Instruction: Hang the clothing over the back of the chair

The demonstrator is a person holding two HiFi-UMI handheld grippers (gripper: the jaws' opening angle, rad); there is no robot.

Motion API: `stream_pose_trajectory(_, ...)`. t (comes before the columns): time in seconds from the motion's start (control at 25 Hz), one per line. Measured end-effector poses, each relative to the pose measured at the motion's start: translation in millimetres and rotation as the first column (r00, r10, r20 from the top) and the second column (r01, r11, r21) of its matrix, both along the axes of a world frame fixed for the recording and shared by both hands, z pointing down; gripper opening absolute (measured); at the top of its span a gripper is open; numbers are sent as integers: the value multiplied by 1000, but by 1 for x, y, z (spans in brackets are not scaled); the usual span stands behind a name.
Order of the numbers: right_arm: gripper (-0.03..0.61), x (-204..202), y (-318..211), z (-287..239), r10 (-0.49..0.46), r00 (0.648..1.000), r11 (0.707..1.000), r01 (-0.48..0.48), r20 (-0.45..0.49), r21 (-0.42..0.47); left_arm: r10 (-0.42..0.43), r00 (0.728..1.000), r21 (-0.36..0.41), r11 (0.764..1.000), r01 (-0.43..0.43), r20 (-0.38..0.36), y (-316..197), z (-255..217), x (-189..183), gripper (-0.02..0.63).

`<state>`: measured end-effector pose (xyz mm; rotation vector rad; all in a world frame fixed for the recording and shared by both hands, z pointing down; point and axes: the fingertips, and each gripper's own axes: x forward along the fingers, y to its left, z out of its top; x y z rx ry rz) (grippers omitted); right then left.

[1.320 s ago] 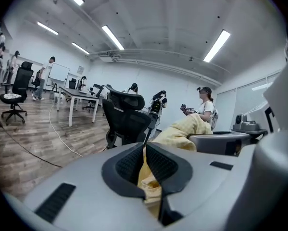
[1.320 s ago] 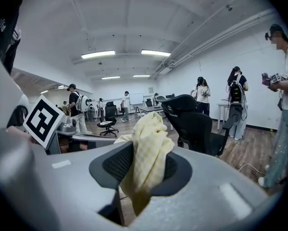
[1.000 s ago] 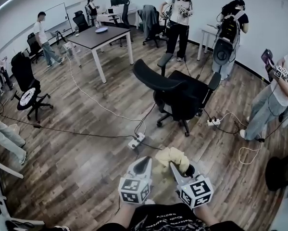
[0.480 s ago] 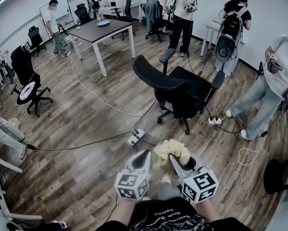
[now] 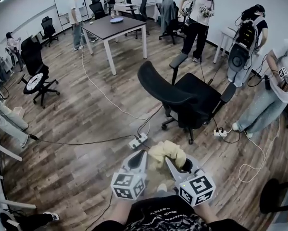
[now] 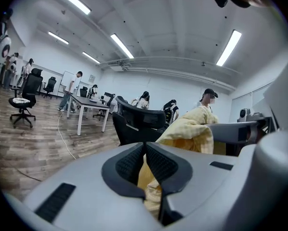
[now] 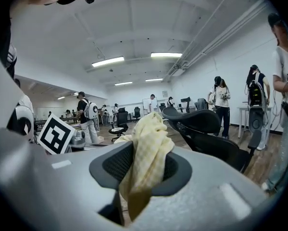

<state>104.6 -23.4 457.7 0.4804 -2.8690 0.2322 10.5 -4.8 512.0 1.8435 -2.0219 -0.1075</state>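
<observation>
While left gripper and right gripper point forward, both jaws pinch the clothing.

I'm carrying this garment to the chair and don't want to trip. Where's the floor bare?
Bare floor lies straight ahead between the yellow garment and the black chair. Cluttered: the power strip just left of that path, and the second strip at the chair's right.

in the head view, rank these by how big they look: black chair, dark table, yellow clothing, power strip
1. black chair
2. dark table, though it stands farther off, so it may really be larger
3. yellow clothing
4. power strip
</observation>
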Motion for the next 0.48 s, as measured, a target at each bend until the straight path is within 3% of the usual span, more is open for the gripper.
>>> stream_pose_trajectory(0.48, 107, -23, -43, -11, -173, 984, 985, 172, 48, 11, -148, 989, -5, 989, 148, 17, -39, -4, -21, 26)
